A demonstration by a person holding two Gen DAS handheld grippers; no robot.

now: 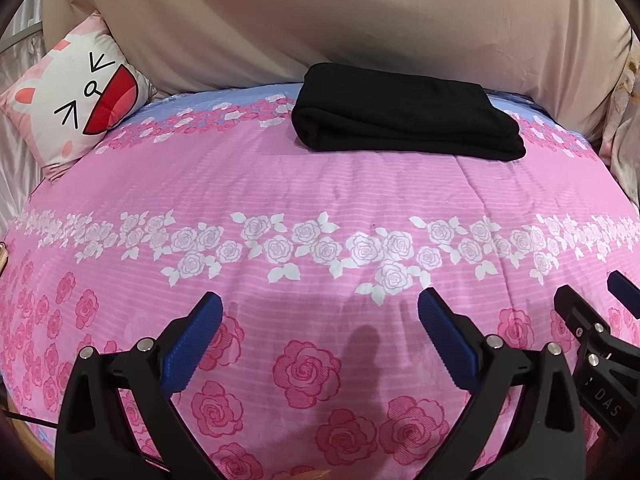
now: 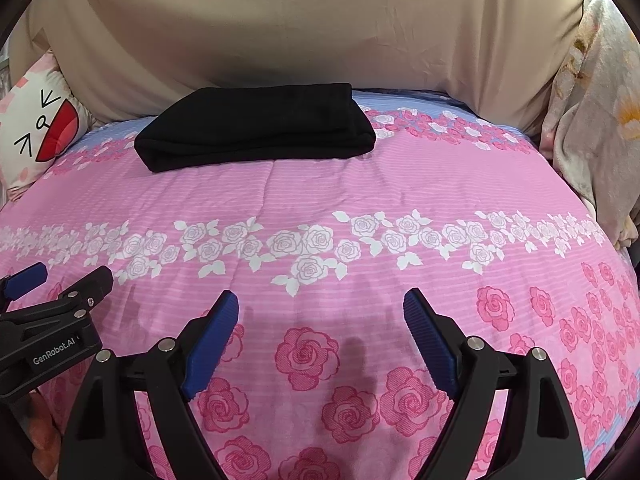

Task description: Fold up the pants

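Note:
Black pants lie folded into a thick rectangle at the far side of the pink rose-print bed cover; the right wrist view shows the pants left of centre. My left gripper hovers over the near part of the cover, open and empty, well short of the pants. My right gripper is beside it, also open with nothing between its blue pads. Each gripper appears at the edge of the other's view: the right gripper and the left gripper.
A white and pink cat-face cushion rests at the far left of the bed. Beige fabric rises behind the pants. A pale floral blanket is bunched at the right edge. The bed cover stretches between grippers and pants.

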